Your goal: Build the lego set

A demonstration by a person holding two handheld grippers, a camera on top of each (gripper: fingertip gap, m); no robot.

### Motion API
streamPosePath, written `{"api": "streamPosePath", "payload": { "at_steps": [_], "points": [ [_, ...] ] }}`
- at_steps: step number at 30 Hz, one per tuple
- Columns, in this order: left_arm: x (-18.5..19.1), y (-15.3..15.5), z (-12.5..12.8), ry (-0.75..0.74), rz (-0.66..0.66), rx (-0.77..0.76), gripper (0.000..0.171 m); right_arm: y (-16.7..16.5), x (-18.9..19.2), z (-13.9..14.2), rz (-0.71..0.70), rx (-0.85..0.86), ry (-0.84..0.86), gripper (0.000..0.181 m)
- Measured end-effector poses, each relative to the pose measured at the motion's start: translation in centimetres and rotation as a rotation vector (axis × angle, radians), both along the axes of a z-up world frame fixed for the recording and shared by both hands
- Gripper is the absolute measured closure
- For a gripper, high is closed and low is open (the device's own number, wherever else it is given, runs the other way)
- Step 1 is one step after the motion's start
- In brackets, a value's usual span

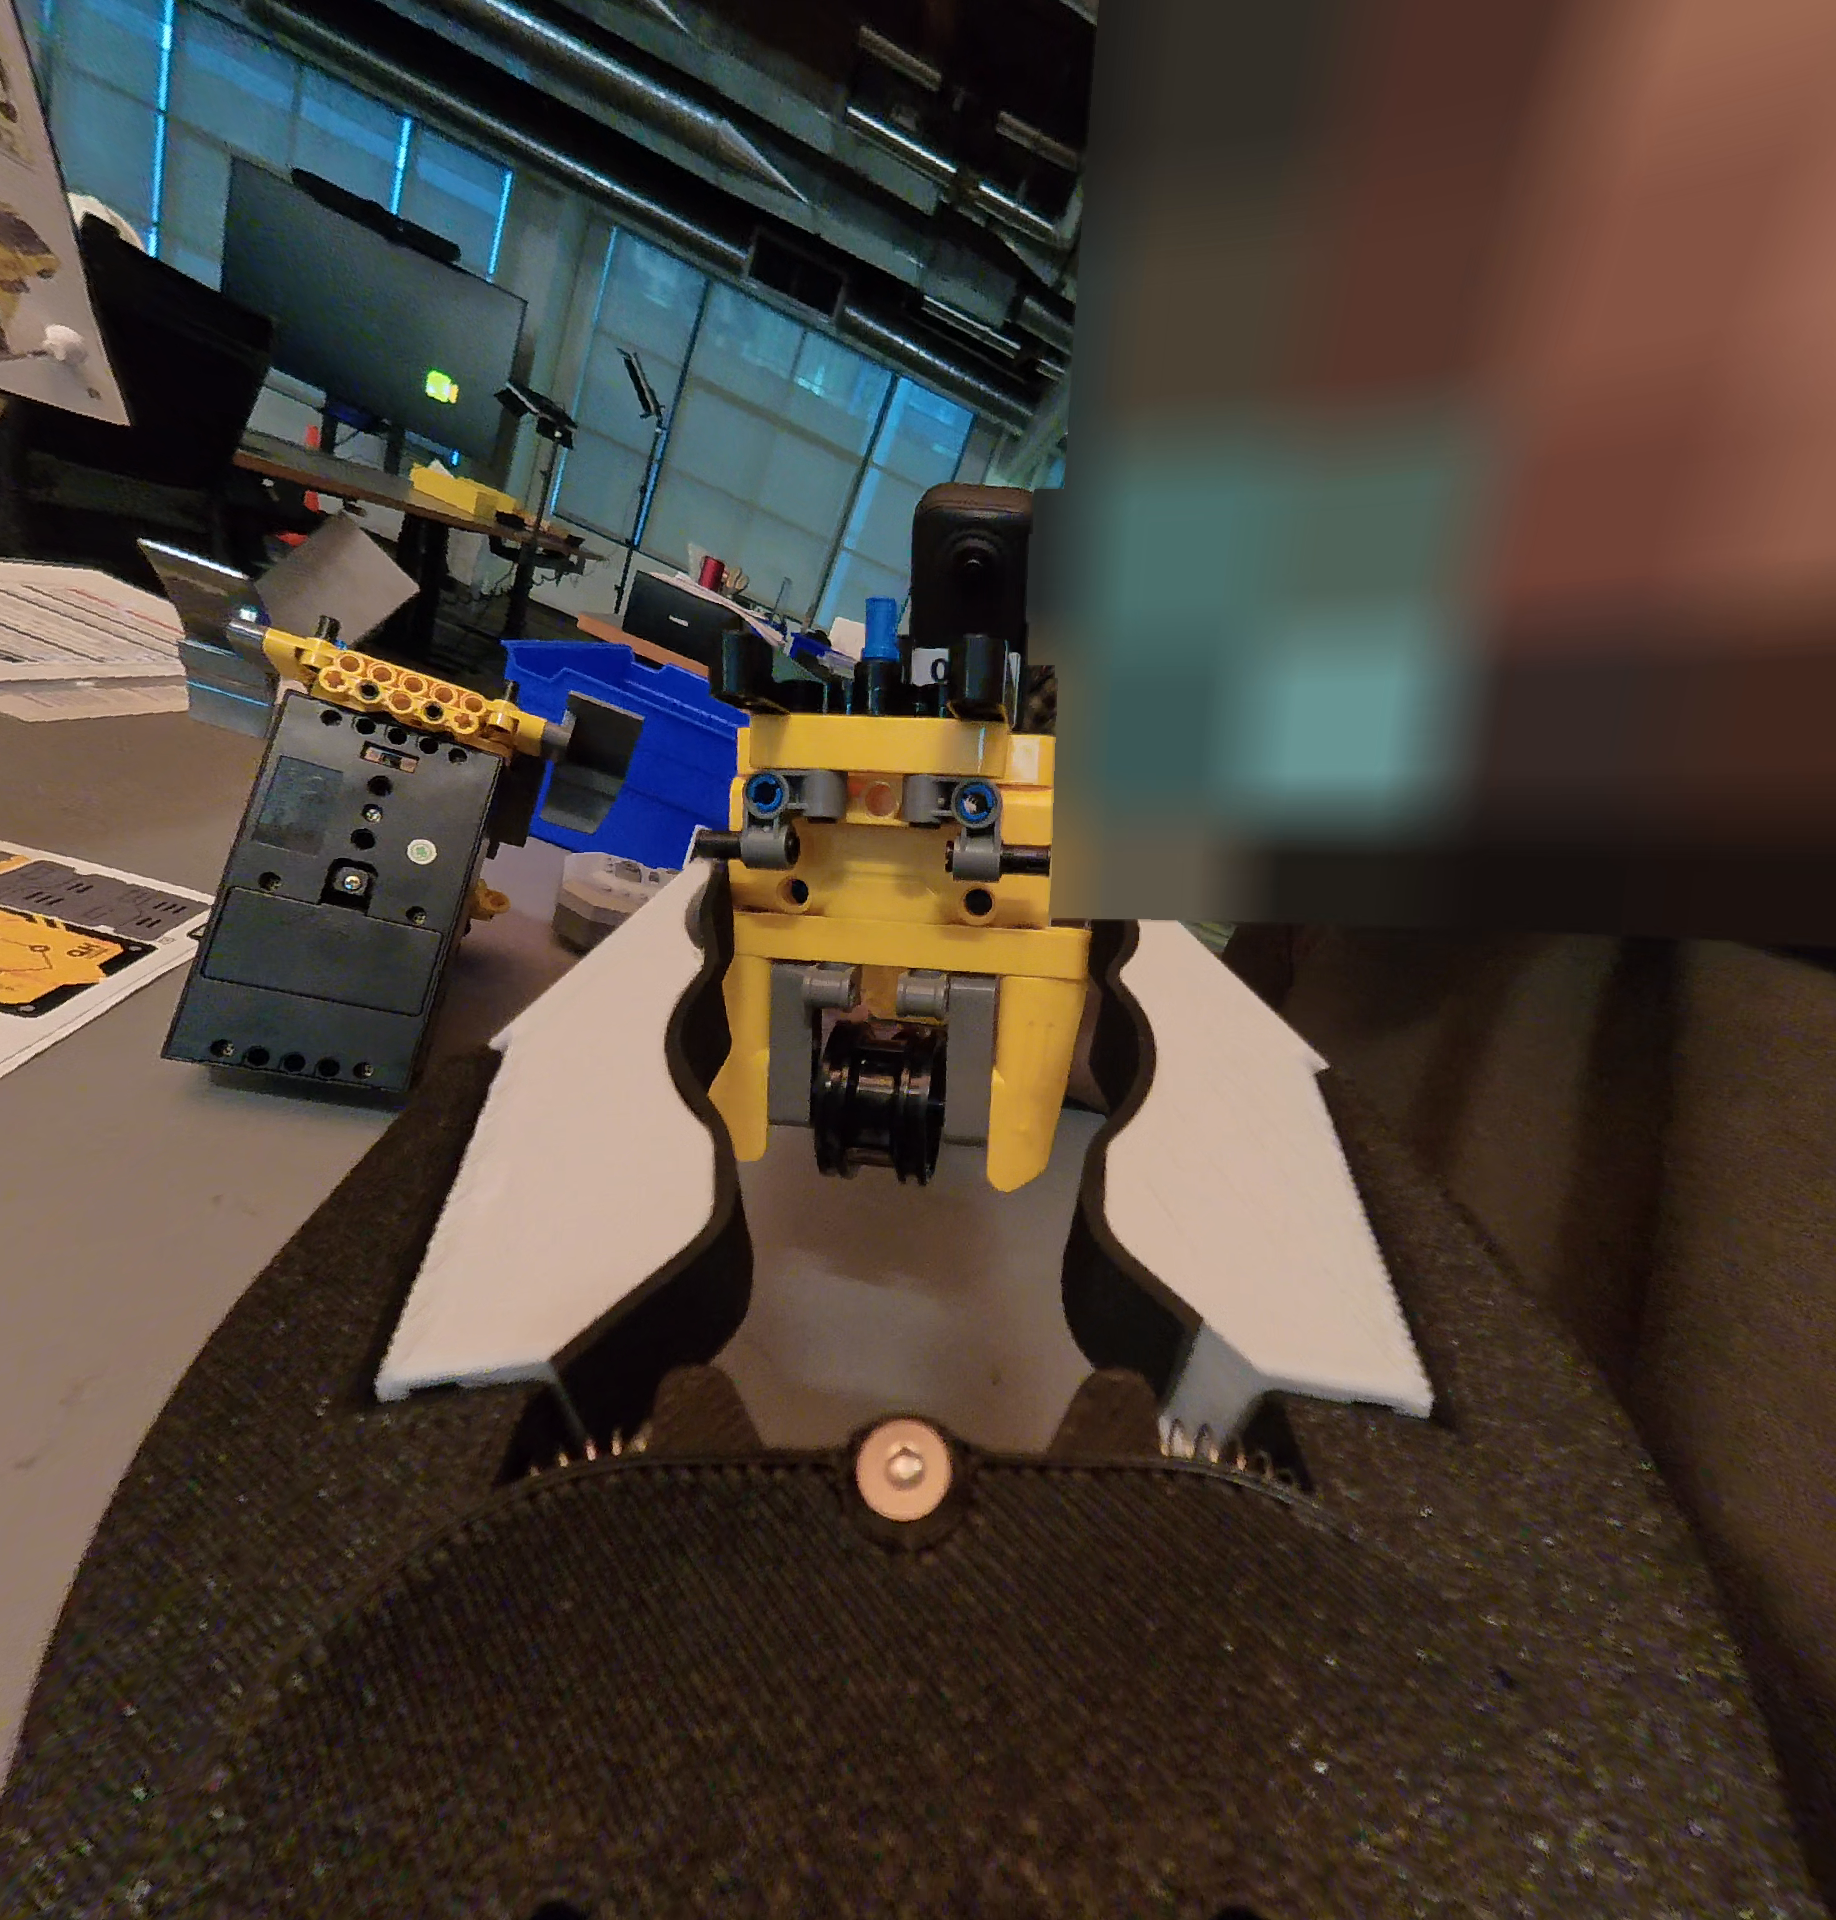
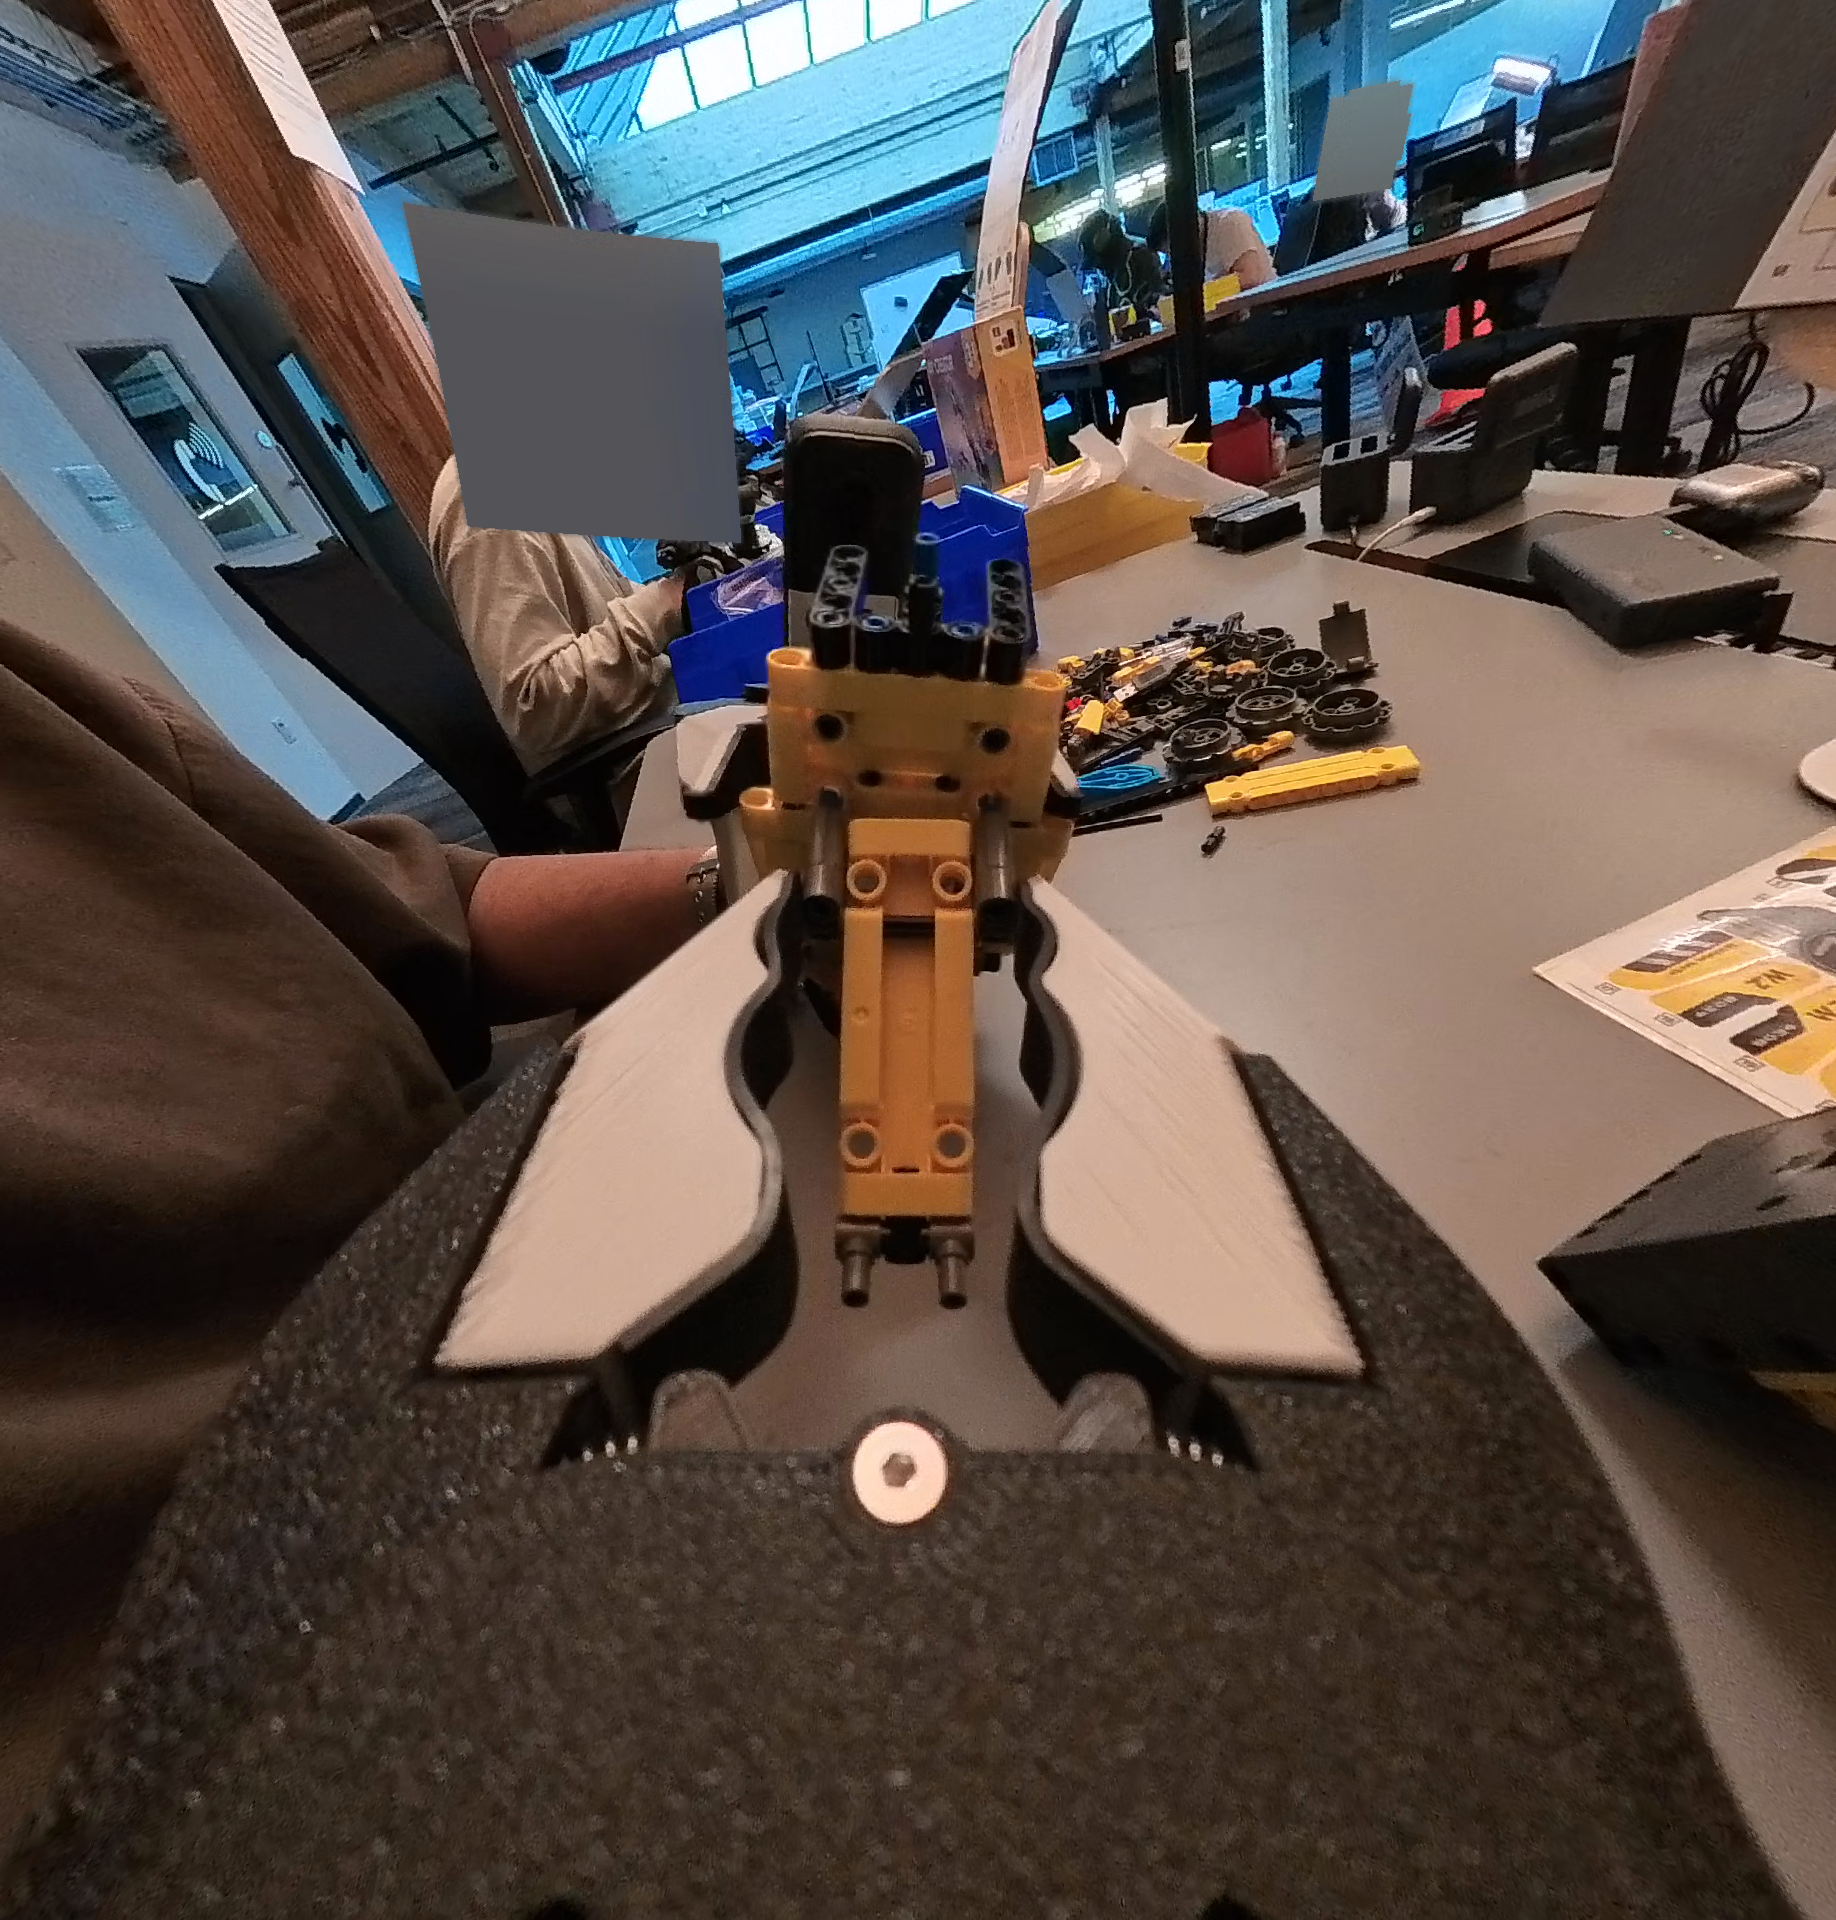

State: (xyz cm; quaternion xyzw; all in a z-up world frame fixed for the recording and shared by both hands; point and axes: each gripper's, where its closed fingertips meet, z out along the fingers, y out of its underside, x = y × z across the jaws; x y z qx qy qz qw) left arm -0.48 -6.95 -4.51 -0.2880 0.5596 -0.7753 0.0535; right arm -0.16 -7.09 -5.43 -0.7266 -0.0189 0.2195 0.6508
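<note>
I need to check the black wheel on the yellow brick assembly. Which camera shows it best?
The left wrist view: the black wheel hangs in plain sight between the two yellow legs of the yellow brick assembly, facing the camera. In the right wrist view the same assembly shows its other side, and the wheel cannot be made out there.

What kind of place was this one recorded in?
Probably a shared open-plan workshop: long grey worktable strewn with loose building-toy parts, blue parts bins, more tables and seated people behind.

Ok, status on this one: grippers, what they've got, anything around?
Left gripper and right gripper both shut on the yellow brick model, held over the grey table. Black box left of it, loose parts beyond.
</note>
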Motion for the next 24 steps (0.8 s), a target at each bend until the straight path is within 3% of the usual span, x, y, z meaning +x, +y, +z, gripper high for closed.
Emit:
{"api": "streamPosePath", "payload": {
  "at_steps": [5, 8, 12, 18, 21, 24],
  "points": [
    [0.2, 0.1, -0.1, 0.003, 0.011, 0.007, 0.106, 0.1, -0.3, -0.2, 0.007, -0.008, -0.007, 0.141],
    [0.8, 0.5, -0.8, 0.021, 0.055, 0.086, 0.106, 0.1, 0.0, -0.4, -0.005, -0.022, -0.010, 0.141],
    [2.0, 2.8, -3.6, 0.128, 0.175, 0.361, 0.106, 0.0, 1.6, -0.8, -0.055, -0.049, 0.010, 0.141],
    [-0.2, 5.4, -11.7, 0.373, 0.192, 0.893, 0.106, -0.3, 3.7, -1.0, -0.116, -0.061, 0.044, 0.141],
    [-1.6, 5.3, -13.9, 0.425, 0.144, 1.039, 0.106, -0.3, 3.8, -1.1, -0.120, -0.064, 0.042, 0.142],
    [-1.8, 5.1, -14.3, 0.431, 0.122, 1.102, 0.105, -0.1, 3.6, -1.3, -0.113, -0.071, 0.039, 0.141]
  ]
}}
